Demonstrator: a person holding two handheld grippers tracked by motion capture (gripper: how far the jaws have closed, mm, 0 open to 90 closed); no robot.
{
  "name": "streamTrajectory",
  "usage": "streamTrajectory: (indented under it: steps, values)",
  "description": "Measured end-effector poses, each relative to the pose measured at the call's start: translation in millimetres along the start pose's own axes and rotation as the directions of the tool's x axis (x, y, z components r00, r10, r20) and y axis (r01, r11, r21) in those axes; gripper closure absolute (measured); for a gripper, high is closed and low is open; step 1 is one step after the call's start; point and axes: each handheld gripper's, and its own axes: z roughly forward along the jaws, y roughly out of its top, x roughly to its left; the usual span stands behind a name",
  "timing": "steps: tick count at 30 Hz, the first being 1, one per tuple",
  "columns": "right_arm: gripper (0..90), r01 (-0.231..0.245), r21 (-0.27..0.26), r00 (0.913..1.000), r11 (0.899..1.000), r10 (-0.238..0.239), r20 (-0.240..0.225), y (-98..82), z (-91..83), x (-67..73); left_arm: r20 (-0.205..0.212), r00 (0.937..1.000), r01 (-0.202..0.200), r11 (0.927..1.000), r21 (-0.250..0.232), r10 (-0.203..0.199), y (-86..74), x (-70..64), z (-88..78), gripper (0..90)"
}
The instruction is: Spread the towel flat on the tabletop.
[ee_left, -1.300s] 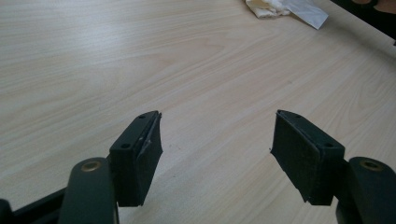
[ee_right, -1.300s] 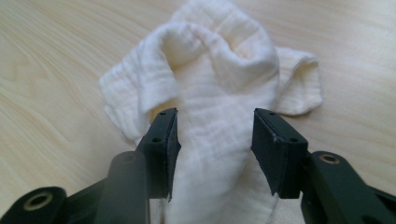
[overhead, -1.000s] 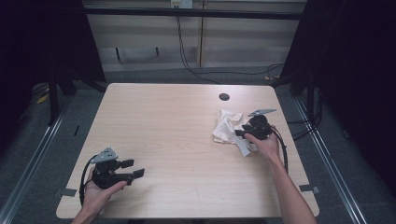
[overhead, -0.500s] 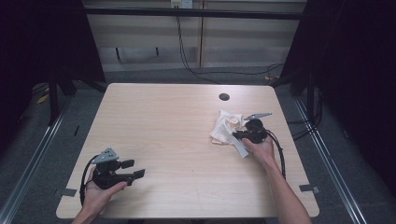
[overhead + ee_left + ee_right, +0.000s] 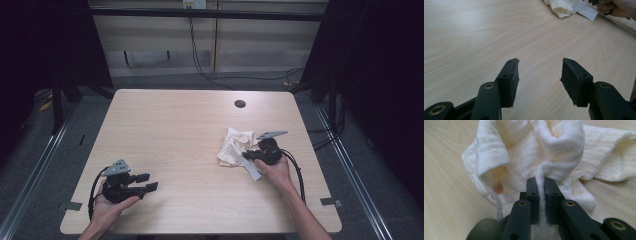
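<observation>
Right claw pinches a cloth; left claw waits with nothing in it.

The right claw (image 5: pixel 539 185) has just been closing and now grips a raised fold of the crumpled white cloth (image 5: pixel 534 152), which lies on the right half of the wooden counter (image 5: pixel 180 130). The left claw (image 5: pixel 539 75), near the counter's front left corner and well apart from the cloth, has just been narrowing, its jaws apart over bare wood.

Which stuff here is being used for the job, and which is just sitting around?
In use:
- white cloth, crumpled on the table
- right gripper, fingers pinched on a fold of the cloth
- left gripper, fingers apart with nothing between them, resting far from the cloth

Just there:
- table
- dark round hole near its far edge
</observation>
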Motion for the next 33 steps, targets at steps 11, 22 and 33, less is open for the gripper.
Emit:
streamTrajectory:
  steps: [11, 22, 33]
  values:
    - [83.6, 0.037, 0.027, 0.9985, 0.999, -0.036, -0.042, -3.3, 1.6, 28.0, 0.036, 0.9990, -0.025, 0.9997, -0.003, 0.025, 3.2, -6.6, 2.2, 55.9]
    - [82.9, 0.075, 0.038, 0.9913, 0.996, -0.070, -0.112, -2.6, 11.3, 59.1, 0.094, 0.9898, -0.110, 0.9935, 0.030, 0.107, 22.5, -20.6, 26.3, 72.8]
    - [78.9, 0.100, 0.044, 0.9811, 0.994, -0.091, -0.170, -3.0, 15.2, 82.3, 0.161, 0.9700, -0.191, 0.9809, 0.039, 0.182, 55.2, -53.6, 71.3, 64.4]
